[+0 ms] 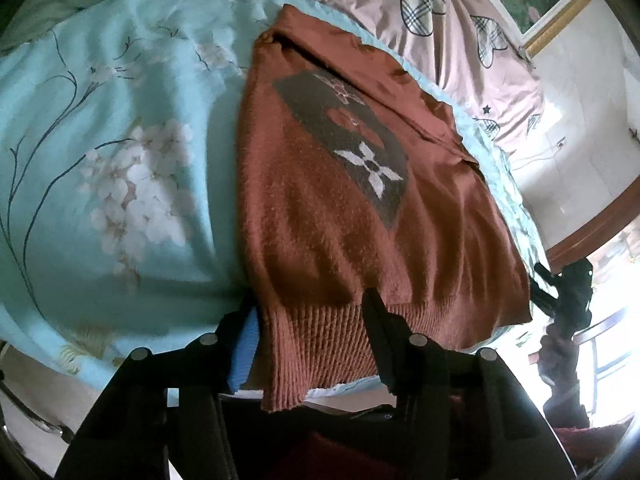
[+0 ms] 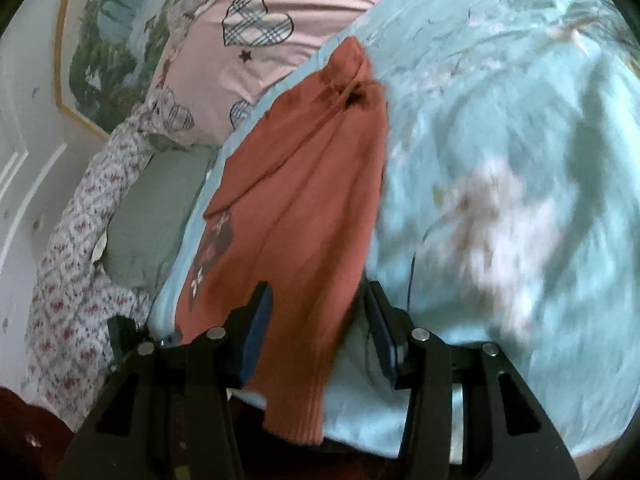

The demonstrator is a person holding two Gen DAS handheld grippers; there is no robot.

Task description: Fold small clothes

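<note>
The sweater [image 1: 340,208], a rust knit with a dark patch and white flower, lies flat on the blue floral sheet [image 1: 120,140], its ribbed hem [image 1: 320,344] hanging off the near edge at 6 o'clock in the left view. The left gripper [image 1: 312,320] stands spread, hem cloth lying between its jaws, not pinched. In the right view the right gripper [image 2: 316,312] is spread too, astride a ribbed cuff or corner [image 2: 296,412] that hangs at 6 o'clock; the neck end points to 12. The knit looks soft, light and fuzzy, so it should drape, sag and stretch, not slip. The thicker ribbing is likely the best hold: pinch both hem corners and lift evenly, or the body will skew.
</note>
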